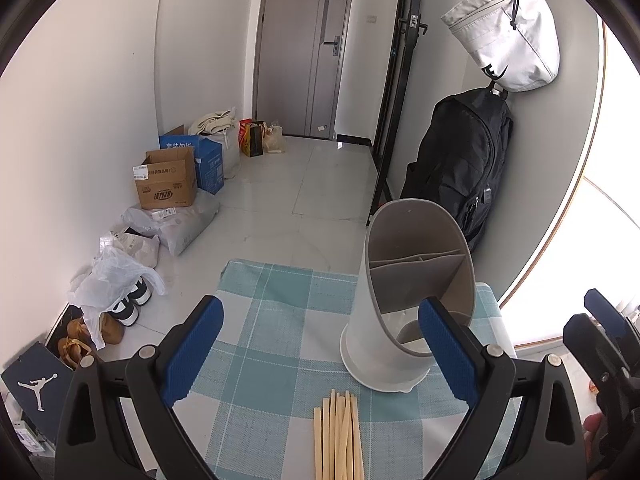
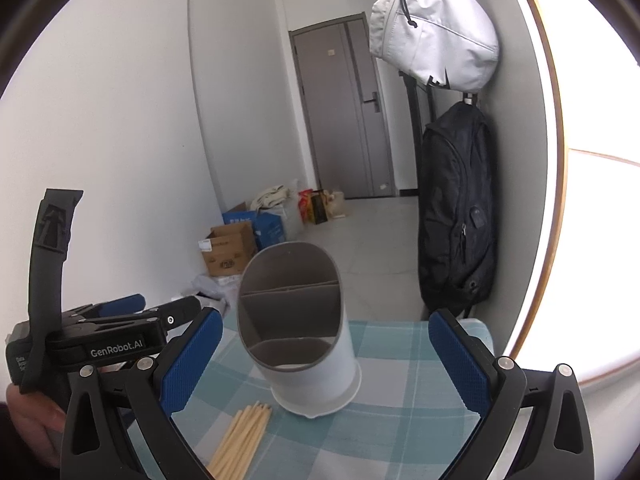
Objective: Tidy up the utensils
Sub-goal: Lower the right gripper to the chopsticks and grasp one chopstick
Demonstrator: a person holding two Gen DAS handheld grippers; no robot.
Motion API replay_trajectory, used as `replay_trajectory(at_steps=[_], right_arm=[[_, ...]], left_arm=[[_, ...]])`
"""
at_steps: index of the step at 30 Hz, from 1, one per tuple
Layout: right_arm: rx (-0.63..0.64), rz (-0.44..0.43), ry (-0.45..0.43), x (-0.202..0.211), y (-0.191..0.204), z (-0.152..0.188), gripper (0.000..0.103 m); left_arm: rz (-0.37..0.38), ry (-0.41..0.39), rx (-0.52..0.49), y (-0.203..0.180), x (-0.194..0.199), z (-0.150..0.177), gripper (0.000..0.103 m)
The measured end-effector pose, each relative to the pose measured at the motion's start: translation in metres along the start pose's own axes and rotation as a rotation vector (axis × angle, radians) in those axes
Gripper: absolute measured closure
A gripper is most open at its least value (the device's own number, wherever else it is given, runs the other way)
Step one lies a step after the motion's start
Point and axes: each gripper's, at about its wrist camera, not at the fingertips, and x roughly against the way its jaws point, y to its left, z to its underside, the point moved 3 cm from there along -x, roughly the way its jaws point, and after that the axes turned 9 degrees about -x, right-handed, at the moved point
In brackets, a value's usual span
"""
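Both grippers hover with jaws released over a bench holding chopsticks and a utensil holder.

The left gripper [image 1: 320,354] has its 2 blue-padded jaws spread wide and grasps nothing; the bundle of pale wooden chopsticks [image 1: 339,436] lies flat on the blue-and-white checked cloth of the bench [image 1: 272,336], between the jaws and nearer the camera than their tips. The white cylindrical plastic utensil holder with grey divided interior [image 1: 404,300] stands upright just ahead, partly behind the right-hand jaw. The right gripper [image 2: 326,362] is likewise spread wide and grasps nothing; the holder stands between its jaws, the chopsticks lie below it toward the left-hand jaw, touching neither.
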Motion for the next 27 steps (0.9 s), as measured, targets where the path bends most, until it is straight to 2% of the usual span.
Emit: replay_trajectory(at_steps=[5,9,11,13,18,21,27], right_arm=[[0.002,-0.013,0.038,-0.006,0.001,0.005,0.000],[-0.017,-0.033,0.201,-0.029,0.006,0.026,0.001],[-0.027,-0.058,0.302,-0.042,0.012,0.041,0.005],[-0.021,-0.079,0.389,-0.055,0.020,0.056,0.021],[0.043,-0.078,0.640,-0.090,0.042,0.099,0.052],[0.087,-0.032,0.699,-0.104,0.048,0.116,0.070],[0.105,-0.011,0.751,-0.118,0.057,0.129,0.070]], left_arm=[[-0.001,0.006,0.021,0.013,0.002,0.001,0.008],[-0.027,0.024,0.071,0.037,0.002,0.004,0.008],[-0.051,0.045,0.078,0.046,-0.001,0.008,0.008],[-0.063,0.074,0.094,0.057,-0.004,0.014,0.008],[-0.086,0.139,0.130,0.075,-0.011,0.028,0.008],[-0.090,0.175,0.144,0.081,-0.016,0.031,0.007],[-0.065,0.205,0.160,0.089,-0.019,0.036,0.008]])
